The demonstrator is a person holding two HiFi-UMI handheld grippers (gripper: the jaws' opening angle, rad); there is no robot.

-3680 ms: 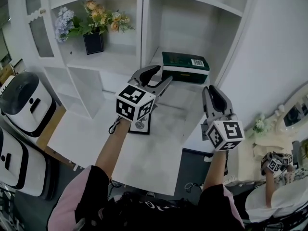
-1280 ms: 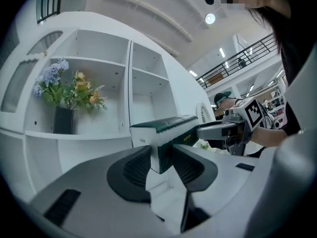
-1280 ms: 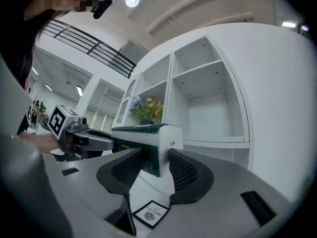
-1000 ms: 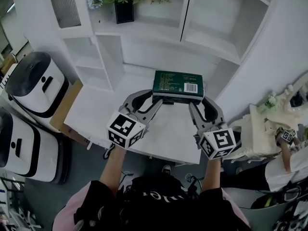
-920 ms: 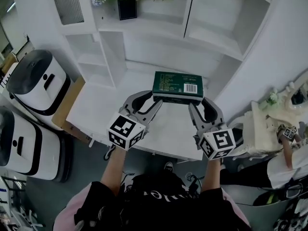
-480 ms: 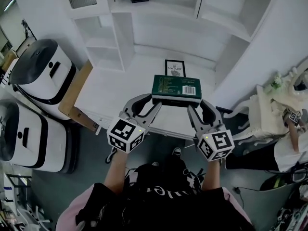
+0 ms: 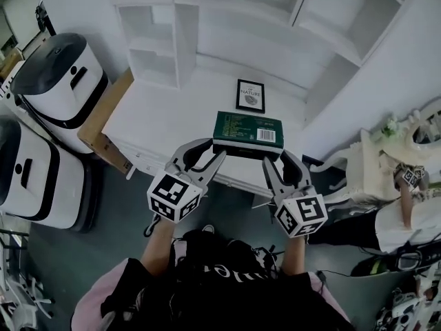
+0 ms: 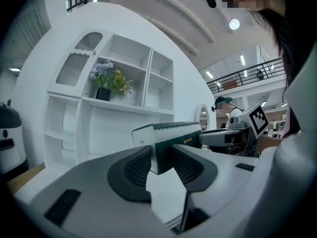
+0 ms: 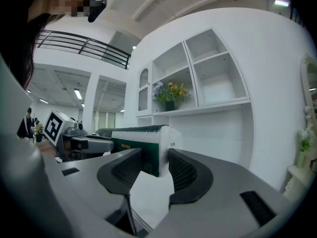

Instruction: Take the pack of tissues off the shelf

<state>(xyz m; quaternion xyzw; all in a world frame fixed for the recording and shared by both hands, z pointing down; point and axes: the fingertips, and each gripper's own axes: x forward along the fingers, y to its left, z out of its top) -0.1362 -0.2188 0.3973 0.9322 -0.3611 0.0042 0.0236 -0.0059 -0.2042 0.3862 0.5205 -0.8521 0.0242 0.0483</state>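
Nearest, the left gripper (image 7: 212, 150) and the right gripper (image 7: 278, 159) each clamp one short end of the pack of tissues (image 7: 248, 128). Both sets of pads press on the green wrapper, with the jaws standing fairly wide around it. The pack lies level between them, its long axis running left to right across the person's front, so neither hand is nearer. It hangs in the air above the front edge of the white desk (image 7: 165, 116). Beyond it a small framed picture (image 7: 250, 95) lies on the desk. Farther back the shelf (image 7: 186, 47) stands well apart, so the pack looks already clear of it.
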